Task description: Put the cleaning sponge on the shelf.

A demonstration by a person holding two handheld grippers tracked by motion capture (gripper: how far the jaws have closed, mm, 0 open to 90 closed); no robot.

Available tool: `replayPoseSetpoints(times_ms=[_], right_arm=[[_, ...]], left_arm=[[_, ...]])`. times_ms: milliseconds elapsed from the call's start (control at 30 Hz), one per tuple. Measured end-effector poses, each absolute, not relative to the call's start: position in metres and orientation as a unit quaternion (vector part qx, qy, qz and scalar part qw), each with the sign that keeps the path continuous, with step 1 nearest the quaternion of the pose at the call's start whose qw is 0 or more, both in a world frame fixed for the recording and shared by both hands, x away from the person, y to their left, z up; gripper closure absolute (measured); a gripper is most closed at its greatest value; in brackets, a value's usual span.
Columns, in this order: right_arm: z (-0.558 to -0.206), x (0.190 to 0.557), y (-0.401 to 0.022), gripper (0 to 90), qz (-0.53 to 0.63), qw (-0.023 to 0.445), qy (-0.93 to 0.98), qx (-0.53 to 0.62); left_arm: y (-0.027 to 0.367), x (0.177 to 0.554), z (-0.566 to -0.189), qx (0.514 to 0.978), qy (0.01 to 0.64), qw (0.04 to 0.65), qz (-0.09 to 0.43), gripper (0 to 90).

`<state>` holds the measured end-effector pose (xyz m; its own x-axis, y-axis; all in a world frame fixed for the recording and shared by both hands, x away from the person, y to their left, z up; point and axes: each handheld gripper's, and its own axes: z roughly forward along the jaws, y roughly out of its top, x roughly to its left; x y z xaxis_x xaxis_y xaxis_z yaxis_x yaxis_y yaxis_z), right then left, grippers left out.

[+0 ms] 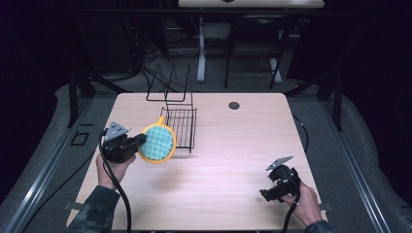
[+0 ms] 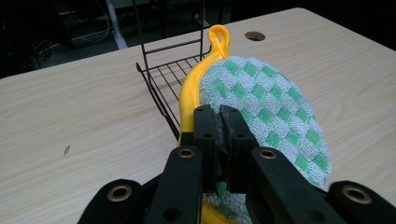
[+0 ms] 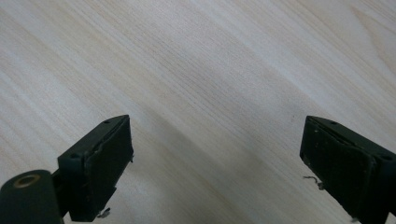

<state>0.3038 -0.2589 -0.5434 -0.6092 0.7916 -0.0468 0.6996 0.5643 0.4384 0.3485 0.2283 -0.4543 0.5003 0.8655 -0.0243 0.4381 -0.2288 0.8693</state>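
A round pot holder [image 1: 158, 142] with a green-and-white checked face, a yellow rim and a yellow loop hangs above the table at the left. My left gripper [image 1: 141, 140] is shut on its edge. In the left gripper view the two jaws pinch the pot holder [image 2: 266, 102] at the left gripper [image 2: 221, 116], and the cloth stands on edge. Just beyond it stands a black wire rack [image 1: 180, 127], also seen as the rack [image 2: 170, 74]. My right gripper [image 1: 266, 194] rests low near the table's front right, and in its own view the right gripper [image 3: 215, 163] stands open over bare wood.
The light wooden table [image 1: 233, 160] has a round cable hole [image 1: 234, 105] near its far edge. The rack's upright wire loops [image 1: 167, 82] rise at the far left. Cables trail from both grippers off the front edge. Dark floor and another desk lie beyond.
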Motion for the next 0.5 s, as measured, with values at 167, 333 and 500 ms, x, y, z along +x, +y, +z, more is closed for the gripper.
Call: replayPoseSetpoints(times_ms=[167,333,500], right_arm=[[-0.543,0.303,-0.259,8.8,0.19,0.122,0.876,0.426],[-0.542,0.304,-0.261,8.5,0.191,0.125,0.875,0.426],[-0.542,0.304,-0.26,8.4,0.188,0.124,0.876,0.426]], left_arm=[[0.226,0.355,-0.455,0.744,0.438,0.441,0.245,86.4],[0.222,0.363,-0.457,0.741,0.441,0.441,0.247,86.4],[0.219,0.369,-0.459,0.737,0.445,0.441,0.255,86.5]])
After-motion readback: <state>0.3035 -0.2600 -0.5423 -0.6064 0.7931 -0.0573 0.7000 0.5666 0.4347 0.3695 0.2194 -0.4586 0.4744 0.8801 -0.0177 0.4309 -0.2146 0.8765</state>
